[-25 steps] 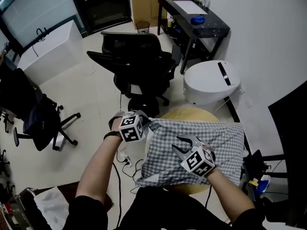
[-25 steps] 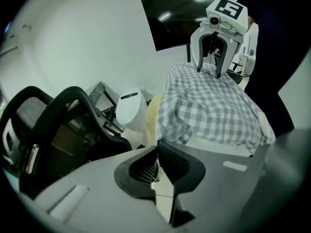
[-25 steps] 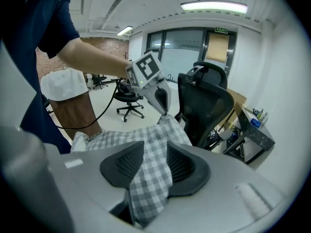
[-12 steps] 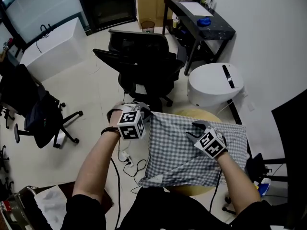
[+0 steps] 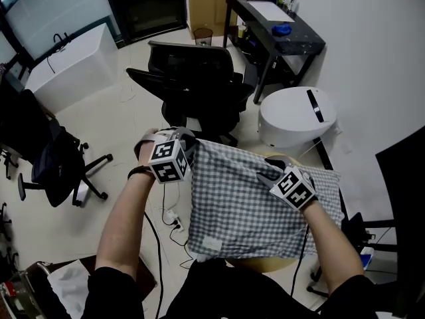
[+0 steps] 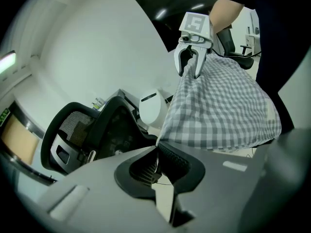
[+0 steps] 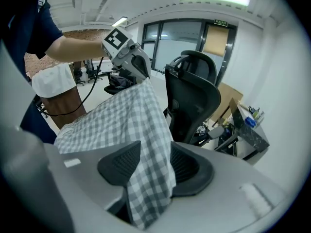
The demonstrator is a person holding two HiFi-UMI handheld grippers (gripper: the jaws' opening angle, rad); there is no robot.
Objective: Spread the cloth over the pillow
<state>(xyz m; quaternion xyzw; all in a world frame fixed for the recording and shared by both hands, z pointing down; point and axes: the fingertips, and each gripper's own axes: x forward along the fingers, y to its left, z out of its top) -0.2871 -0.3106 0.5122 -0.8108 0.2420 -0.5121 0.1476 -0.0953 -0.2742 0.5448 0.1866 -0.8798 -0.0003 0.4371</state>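
Note:
A grey-and-white checked cloth (image 5: 246, 201) is stretched out above a tan round pillow (image 5: 264, 264), of which only the near rim shows. My left gripper (image 5: 191, 145) is shut on the cloth's far left corner, and the pinched corner (image 6: 163, 136) shows right at its jaws. My right gripper (image 5: 269, 169) is at the cloth's far right edge with its jaws wide open. The cloth (image 7: 146, 149) hangs loosely between its pads (image 7: 120, 166). From the left gripper view the right gripper (image 6: 190, 64) stands over the far end of the cloth.
A black office chair (image 5: 199, 85) stands just beyond the cloth. A white round unit (image 5: 295, 115) and a black desk (image 5: 279, 28) are at the far right. A second dark chair (image 5: 53, 165) is on the left. Cables (image 5: 176, 221) lie on the floor below my left arm.
The right gripper went from the cloth's middle to its far right edge and its jaws widened. The left gripper pulled its corner left and away, and the cloth spread flatter.

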